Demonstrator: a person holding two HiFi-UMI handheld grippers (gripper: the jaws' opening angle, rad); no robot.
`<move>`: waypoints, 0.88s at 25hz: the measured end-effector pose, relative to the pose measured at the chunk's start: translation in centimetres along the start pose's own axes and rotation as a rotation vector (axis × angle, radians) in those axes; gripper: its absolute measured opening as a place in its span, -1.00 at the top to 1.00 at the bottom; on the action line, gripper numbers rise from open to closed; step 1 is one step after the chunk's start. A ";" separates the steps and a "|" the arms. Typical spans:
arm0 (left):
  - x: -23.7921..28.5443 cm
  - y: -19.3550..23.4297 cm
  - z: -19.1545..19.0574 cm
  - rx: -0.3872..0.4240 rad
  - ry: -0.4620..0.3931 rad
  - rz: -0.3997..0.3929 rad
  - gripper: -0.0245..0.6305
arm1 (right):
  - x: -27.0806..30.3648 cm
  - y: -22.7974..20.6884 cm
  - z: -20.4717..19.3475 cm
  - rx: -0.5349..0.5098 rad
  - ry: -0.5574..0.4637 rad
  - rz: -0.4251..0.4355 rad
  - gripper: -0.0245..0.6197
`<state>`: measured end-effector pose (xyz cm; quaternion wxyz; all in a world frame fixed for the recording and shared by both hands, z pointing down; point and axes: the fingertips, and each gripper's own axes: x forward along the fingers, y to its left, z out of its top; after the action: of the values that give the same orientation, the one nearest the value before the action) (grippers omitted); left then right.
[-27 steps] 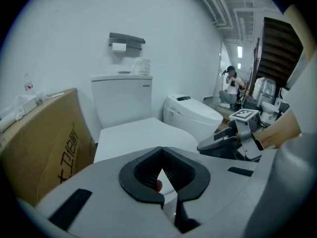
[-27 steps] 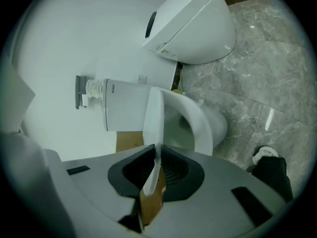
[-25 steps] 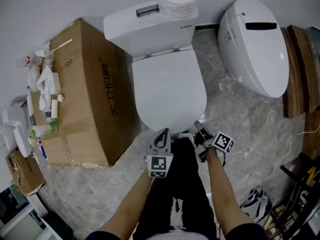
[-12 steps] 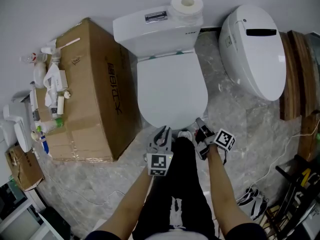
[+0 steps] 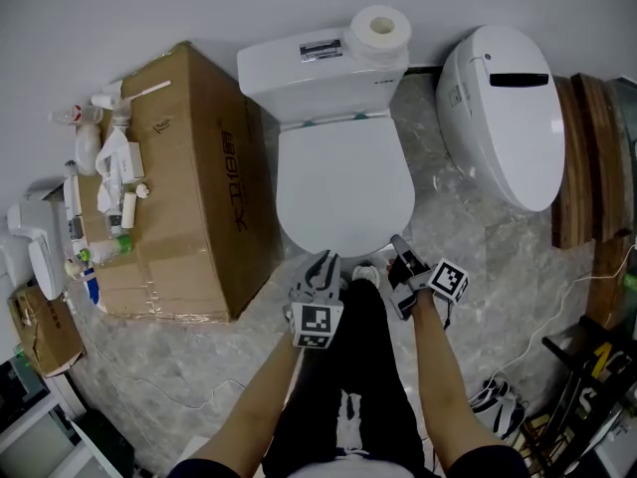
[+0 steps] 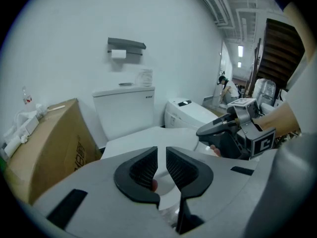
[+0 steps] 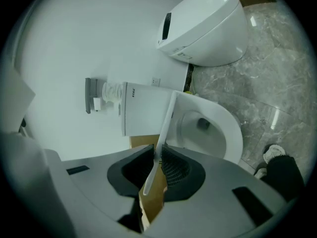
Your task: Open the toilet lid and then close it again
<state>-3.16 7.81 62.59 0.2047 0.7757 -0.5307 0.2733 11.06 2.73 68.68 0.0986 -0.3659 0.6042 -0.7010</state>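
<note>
Marble floor [image 5: 468, 257], white lid [image 5: 343, 187] part-raised in right fingers [image 7: 179, 170], left fingers [image 6: 187, 168] just opened, empty.

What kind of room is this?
Probably a bathroom, maybe an unfinished one: a white toilet, a toilet paper roll on its tank, and a second toilet beside it.

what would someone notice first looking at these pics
The white toilet in the middle of the head view, its lid pinched at the front edge by the right gripper and raised enough to show the bowl. A toilet paper roll sits on its tank; a big cardboard box stands at its left, a second white toilet at its right.
</note>
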 end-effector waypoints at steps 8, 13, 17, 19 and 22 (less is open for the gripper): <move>-0.2 0.3 -0.2 0.056 0.042 0.015 0.58 | 0.5 2.3 0.9 -0.070 0.015 0.004 0.78; 0.2 0.3 -0.1 0.377 0.068 0.071 0.49 | 0.6 2.8 0.9 -0.039 0.027 -0.033 0.78; 0.0 -0.3 0.7 0.640 0.070 0.091 0.49 | 0.5 2.8 1.1 -0.059 0.033 -0.055 0.78; 0.1 -0.9 0.6 0.784 0.081 0.086 0.49 | 0.6 3.0 1.2 -0.048 0.025 -0.043 0.78; 0.5 -0.9 0.0 0.825 0.115 0.070 0.47 | 0.7 3.5 1.5 -0.046 0.011 -0.026 0.78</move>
<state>-2.16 7.76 62.84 -0.1032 0.7577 -0.3902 0.5128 10.50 0.26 65.71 0.0777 -0.3723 0.6159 -0.6900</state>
